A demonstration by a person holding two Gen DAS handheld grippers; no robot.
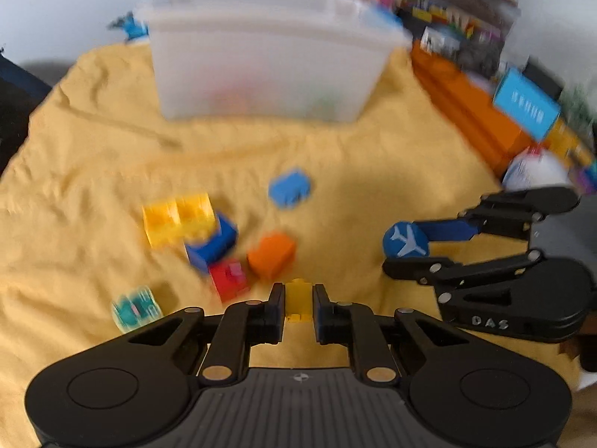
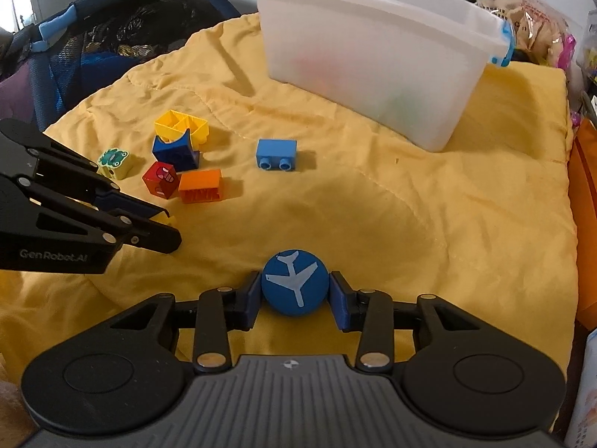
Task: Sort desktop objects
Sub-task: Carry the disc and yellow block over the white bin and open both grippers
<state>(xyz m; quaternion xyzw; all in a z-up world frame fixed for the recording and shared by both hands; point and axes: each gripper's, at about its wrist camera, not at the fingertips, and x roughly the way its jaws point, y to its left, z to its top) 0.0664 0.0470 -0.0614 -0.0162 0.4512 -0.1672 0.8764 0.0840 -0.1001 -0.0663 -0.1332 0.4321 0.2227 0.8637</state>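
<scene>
My left gripper [image 1: 297, 300] is shut on a small yellow brick [image 1: 297, 298], held above the yellow cloth; it also shows at the left of the right wrist view [image 2: 169, 229]. My right gripper [image 2: 294, 295] is shut on a blue round piece with a white plane [image 2: 294, 282], which also shows in the left wrist view [image 1: 405, 239]. Loose on the cloth lie a yellow hollow brick [image 2: 181, 126], a dark blue brick [image 2: 175, 151], a red block [image 2: 160, 179], an orange brick [image 2: 200, 185], a light blue brick [image 2: 276, 153] and a frog block [image 2: 113, 162].
A translucent white bin [image 2: 373, 48] stands at the back of the yellow cloth [image 2: 410, 205], with coloured pieces dimly visible inside. An orange box [image 1: 466, 104] and clutter line the right edge. A dark mesh bag [image 2: 112, 26] sits at the back left.
</scene>
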